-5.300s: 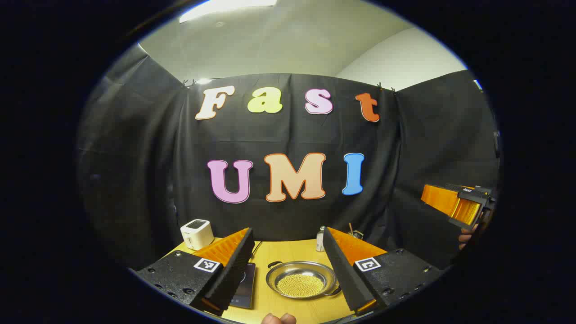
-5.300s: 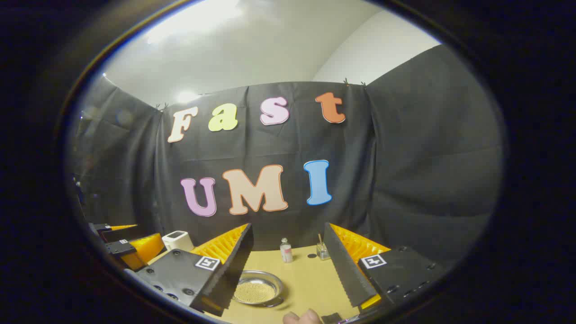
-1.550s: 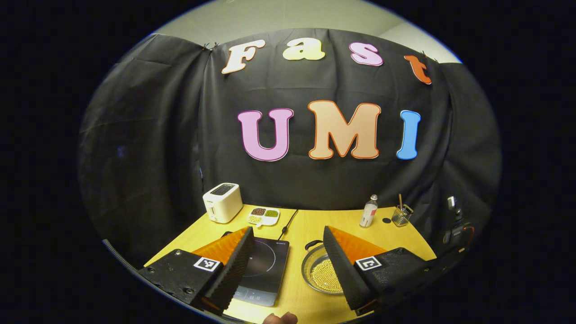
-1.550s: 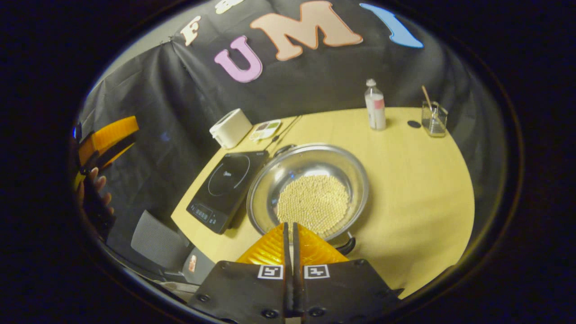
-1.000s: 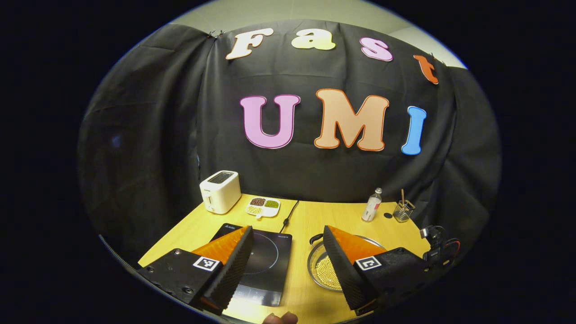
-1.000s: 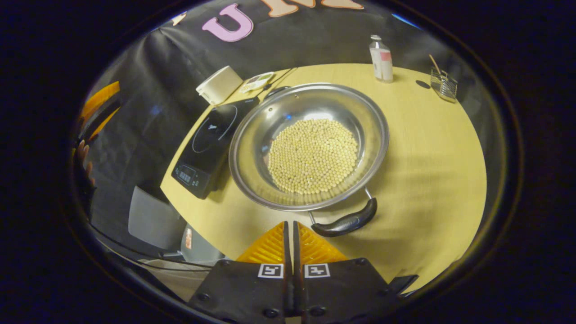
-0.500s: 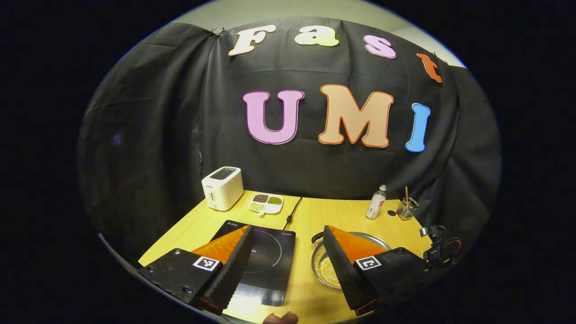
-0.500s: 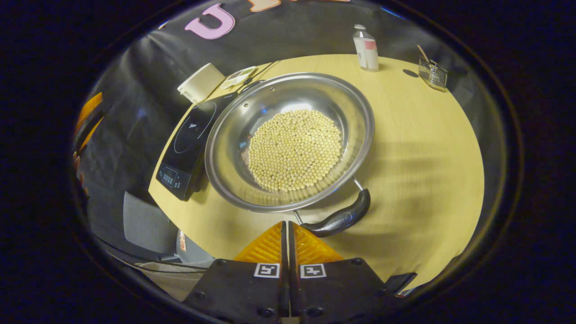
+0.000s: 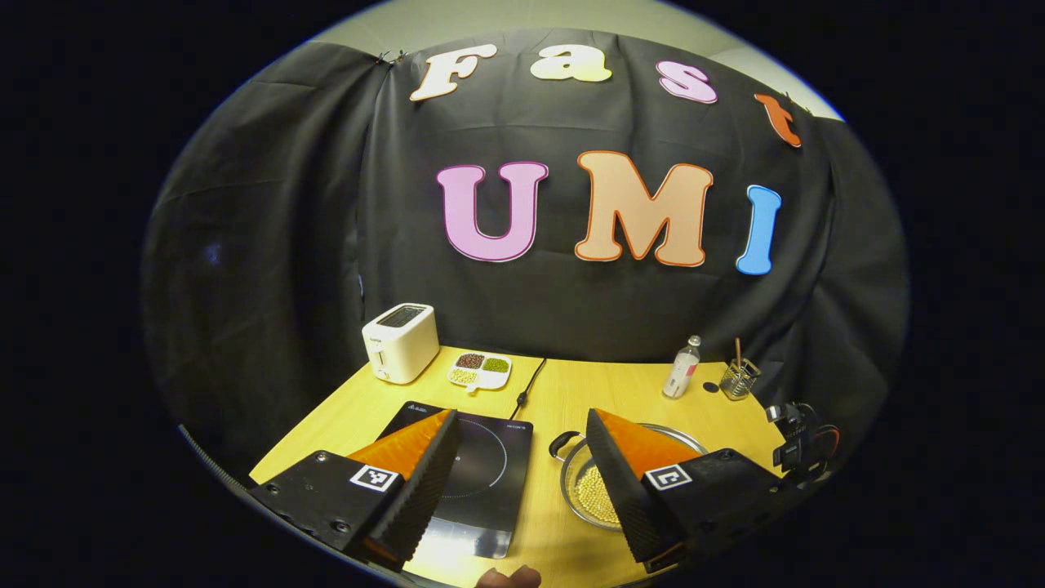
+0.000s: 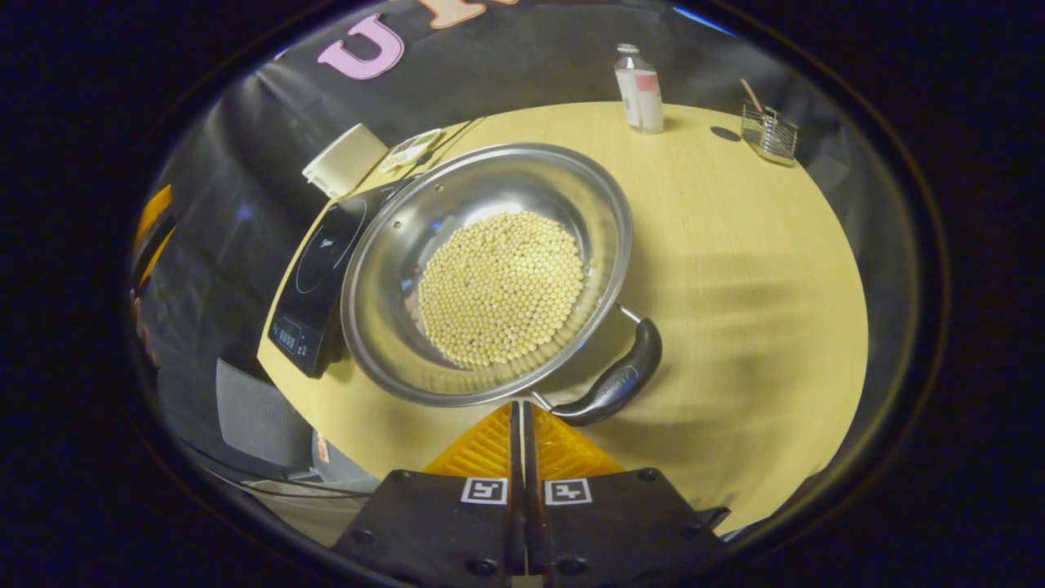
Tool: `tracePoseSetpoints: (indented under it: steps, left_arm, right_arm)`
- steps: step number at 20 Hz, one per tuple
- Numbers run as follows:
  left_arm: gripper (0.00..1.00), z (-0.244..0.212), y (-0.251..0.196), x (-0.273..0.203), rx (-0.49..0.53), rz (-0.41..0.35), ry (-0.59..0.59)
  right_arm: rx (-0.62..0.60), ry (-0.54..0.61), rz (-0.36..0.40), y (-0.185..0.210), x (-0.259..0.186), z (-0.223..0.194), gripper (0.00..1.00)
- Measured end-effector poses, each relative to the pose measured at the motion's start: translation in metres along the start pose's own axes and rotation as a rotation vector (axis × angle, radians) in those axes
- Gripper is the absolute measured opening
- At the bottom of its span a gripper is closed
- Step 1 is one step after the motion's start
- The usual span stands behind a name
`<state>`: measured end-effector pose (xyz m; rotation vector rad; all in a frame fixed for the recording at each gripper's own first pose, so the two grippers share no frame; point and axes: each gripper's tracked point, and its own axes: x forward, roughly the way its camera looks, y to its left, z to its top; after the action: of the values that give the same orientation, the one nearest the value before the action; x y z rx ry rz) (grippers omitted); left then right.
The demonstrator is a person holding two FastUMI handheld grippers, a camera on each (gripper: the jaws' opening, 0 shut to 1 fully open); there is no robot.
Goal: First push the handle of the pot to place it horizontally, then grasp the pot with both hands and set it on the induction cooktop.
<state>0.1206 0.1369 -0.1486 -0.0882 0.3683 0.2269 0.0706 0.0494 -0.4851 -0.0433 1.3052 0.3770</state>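
A steel pot (image 10: 384,278) holding pale beans sits on the wooden table (image 10: 735,261), just right of the black induction cooktop (image 10: 318,269). Its black near handle (image 10: 616,382) slants up to the right. My right gripper (image 10: 521,408) is shut with nothing between its fingers, its tips at the pot's rim beside the lower end of that handle. In the left gripper view my left gripper (image 9: 520,420) hovers open above the table's front, over the cooktop (image 9: 482,469) and the pot (image 9: 584,490), which its right finger partly hides. The pot's small far handle (image 9: 560,445) points toward the cooktop.
A white toaster (image 9: 400,353) and a divided dish of beans (image 9: 482,369) stand at the back left. A small bottle (image 9: 682,377) and a glass holder with a stick (image 9: 738,379) stand at the back right. The cooktop's cord (image 9: 526,388) runs to the back wall.
The pot has turned and slid left in the right gripper view, its near handle swinging from level to slanted. The right gripper stays shut at the rim. The left gripper barely moved.
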Motion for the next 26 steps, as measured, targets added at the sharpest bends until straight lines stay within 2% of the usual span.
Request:
tracePoseSetpoints:
  steps: [2, 3, 9, 11, 13, 14, 15, 19, 22, 23, 26]
  left_arm:
    - [0.93, 0.002, 0.002, 0.000, 0.002, 0.005, -0.002]
    - [0.94, 0.001, 0.002, 0.000, 0.003, 0.007, -0.003]
    - [0.94, 0.002, 0.007, -0.001, 0.002, 0.022, -0.004]
    - [0.94, 0.002, 0.010, -0.002, 0.002, 0.027, -0.005]
    - [0.94, 0.002, 0.012, -0.003, 0.002, 0.031, -0.006]
    - [0.94, 0.002, 0.014, -0.004, 0.002, 0.033, -0.005]
    - [0.94, 0.002, 0.016, -0.004, 0.001, 0.035, -0.005]
    - [0.94, 0.002, 0.022, -0.006, 0.005, 0.040, -0.008]
    - [0.94, 0.002, 0.027, -0.011, 0.009, 0.036, -0.009]
    - [0.94, 0.002, 0.028, -0.011, 0.011, 0.035, -0.010]
    - [0.94, -0.002, 0.033, -0.013, 0.010, 0.025, -0.003]
  right_arm:
    - [-0.009, -0.004, -0.010, -0.006, 0.001, 0.003, 0.03]
    - [-0.016, -0.006, -0.018, -0.009, 0.002, 0.004, 0.00]
    - [-0.081, -0.009, -0.092, -0.034, 0.006, 0.017, 0.03]
    - [-0.070, -0.014, -0.100, -0.039, 0.006, 0.020, 0.00]
    - [-0.055, -0.021, -0.111, -0.046, 0.005, 0.026, 0.03]
    - [-0.051, -0.023, -0.112, -0.047, 0.005, 0.028, 0.00]
    - [-0.051, -0.024, -0.116, -0.048, 0.005, 0.031, 0.02]
    - [-0.066, -0.033, -0.143, -0.055, 0.008, 0.037, 0.00]
    - [-0.060, -0.040, -0.160, -0.058, 0.008, 0.040, 0.02]
    - [-0.058, -0.041, -0.166, -0.059, 0.009, 0.042, 0.00]
    - [-0.046, -0.047, -0.187, -0.063, 0.009, 0.046, 0.03]
